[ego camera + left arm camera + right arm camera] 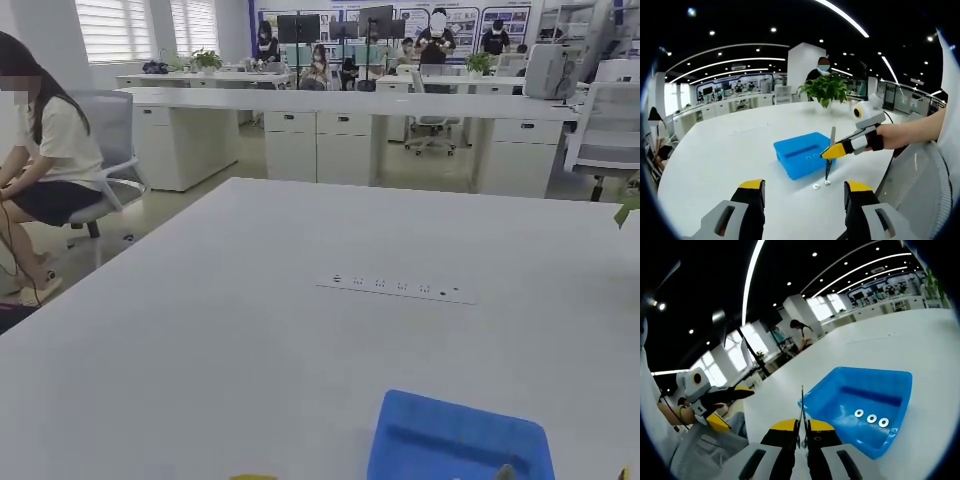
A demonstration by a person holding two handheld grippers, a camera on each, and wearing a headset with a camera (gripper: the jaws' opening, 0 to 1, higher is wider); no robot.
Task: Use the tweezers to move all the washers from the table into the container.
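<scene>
Sitting clamped between the right gripper's (pixel 802 429) fingers (pixel 786 426), the tweezers (pixel 802 402) protrude forward.

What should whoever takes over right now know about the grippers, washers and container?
Left gripper: open, holding nothing, over the table.
Right gripper: shut on the tweezers, tips pointing down by two loose washers.
Done: three washers lie in the blue container.
Left: the two loose washers, on the table beside the container; pick each up and drop it in.
</scene>
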